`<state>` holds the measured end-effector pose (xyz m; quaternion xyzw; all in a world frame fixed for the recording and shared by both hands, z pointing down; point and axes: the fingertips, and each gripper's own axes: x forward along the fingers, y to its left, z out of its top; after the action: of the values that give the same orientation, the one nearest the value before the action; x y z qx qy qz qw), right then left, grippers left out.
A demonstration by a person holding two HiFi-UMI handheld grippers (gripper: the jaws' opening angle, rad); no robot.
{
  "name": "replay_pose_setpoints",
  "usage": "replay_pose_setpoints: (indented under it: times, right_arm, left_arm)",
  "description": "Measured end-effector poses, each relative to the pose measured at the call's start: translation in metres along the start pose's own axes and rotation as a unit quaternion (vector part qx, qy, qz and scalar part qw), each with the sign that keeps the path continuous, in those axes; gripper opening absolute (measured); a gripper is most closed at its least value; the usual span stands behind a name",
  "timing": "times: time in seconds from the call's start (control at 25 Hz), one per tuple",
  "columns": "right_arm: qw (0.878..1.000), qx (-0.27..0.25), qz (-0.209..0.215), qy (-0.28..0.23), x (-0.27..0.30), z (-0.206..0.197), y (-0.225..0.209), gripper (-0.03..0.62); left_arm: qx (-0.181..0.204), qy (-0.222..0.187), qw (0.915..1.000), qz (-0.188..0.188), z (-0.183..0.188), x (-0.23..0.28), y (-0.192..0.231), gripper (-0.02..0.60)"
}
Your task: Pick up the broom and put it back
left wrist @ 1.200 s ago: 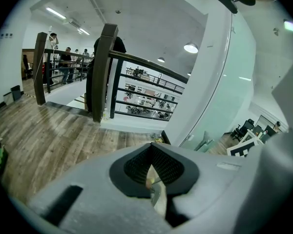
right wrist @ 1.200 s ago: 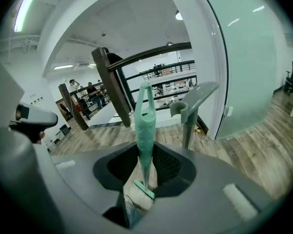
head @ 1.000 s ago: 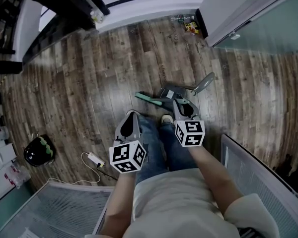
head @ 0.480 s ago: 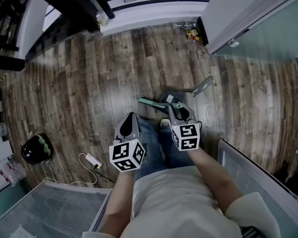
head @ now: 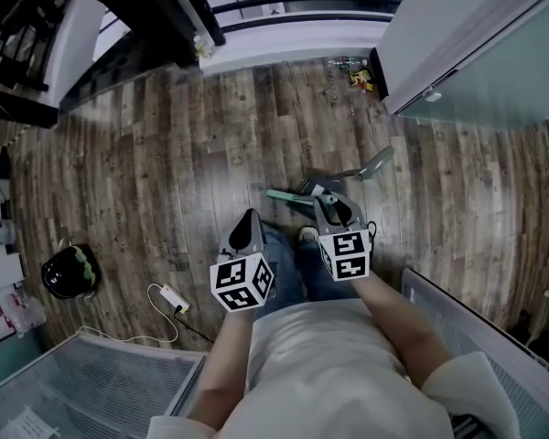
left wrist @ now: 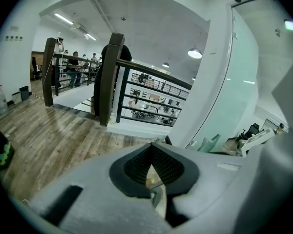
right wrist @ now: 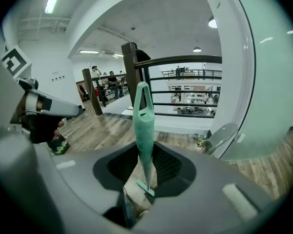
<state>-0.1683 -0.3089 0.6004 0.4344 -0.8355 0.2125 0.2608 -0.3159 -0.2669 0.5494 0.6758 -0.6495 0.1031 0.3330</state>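
The broom's mint-green handle [right wrist: 142, 126] stands up between the jaws of my right gripper [right wrist: 144, 179], which is shut on it. From the head view the same handle [head: 286, 196] sticks out to the left of the right gripper [head: 328, 201], over the wooden floor. A grey dustpan [head: 370, 165] lies just beyond it. My left gripper [head: 249, 218] hangs beside my knee, its jaws together and nothing in them; in the left gripper view [left wrist: 154, 179] only a thin slit shows between the pads. The broom's brush end is hidden.
A glass partition [head: 494, 53] runs along the right. A dark-posted railing [head: 194, 15] closes the far side. A black round object [head: 66, 273] and a white adapter with its cord [head: 171, 295] lie at the left. Small litter [head: 357, 76] sits by the wall. Mesh panels [head: 101, 382] are behind me.
My right gripper has lifted a little with the broom handle and rolled. The left gripper has risen slightly. Both keep their jaws as before.
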Motion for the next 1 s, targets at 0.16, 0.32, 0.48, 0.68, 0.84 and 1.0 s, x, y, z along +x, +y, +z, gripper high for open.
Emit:
replay_pose_setpoints:
  times: [0.16,0.32,0.48,0.68,0.84,1.0]
  right_arm:
    - [1.000,-0.019,0.007,0.001,-0.009,0.006,0.010,0.103]
    - [0.999,-0.033,0.014,0.005,-0.018,0.012,0.015,0.103]
    - [0.999,-0.046,0.024,0.006,-0.031,0.020,0.020,0.103]
    - [0.997,-0.060,0.040,0.005,-0.047,0.032,0.024,0.103]
    - [0.996,-0.071,0.053,0.005,-0.063,0.041,0.028,0.103]
    - [0.994,-0.083,0.070,0.003,-0.076,0.053,0.034,0.103]
  left_arm:
    - [0.005,-0.001,1.0000,-0.001,0.001,-0.009,0.000,0.008]
    - [0.008,-0.003,1.0000,-0.001,0.003,-0.015,-0.001,0.008]
    - [0.010,-0.004,0.9999,-0.002,0.006,-0.020,-0.004,0.008]
    - [0.013,-0.004,0.9999,-0.007,0.011,-0.024,-0.010,0.008]
    - [0.014,-0.005,0.9998,-0.009,0.018,-0.028,-0.014,0.008]
    - [0.012,-0.005,0.9998,-0.012,0.025,-0.034,-0.019,0.008]
